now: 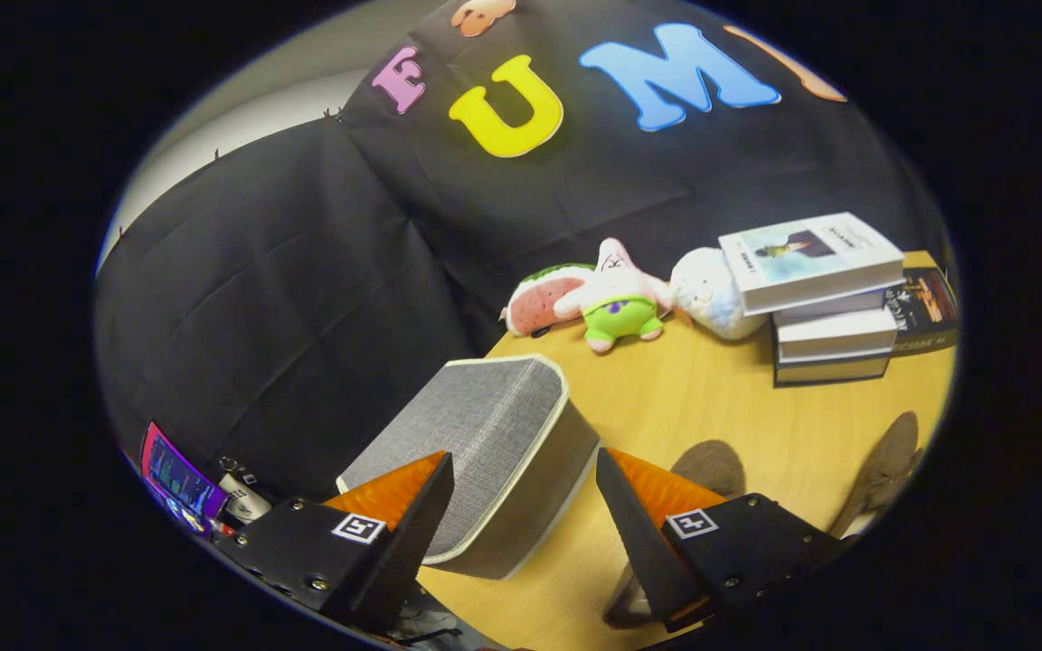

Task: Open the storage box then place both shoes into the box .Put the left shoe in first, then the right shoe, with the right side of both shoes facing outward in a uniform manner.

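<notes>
Gripper view shows the gripper spread wide, holding nothing, over the closed grey storage box; both brown shoes wait on the table, nothing done yet.

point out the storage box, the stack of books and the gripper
storage box [494, 425]: gripper view, on its grey fabric lid.
stack of books [815, 258]: gripper view, on the top book's cover.
gripper [525, 515]: gripper view, midway between its open fingertips, over the box's near corner.
</notes>
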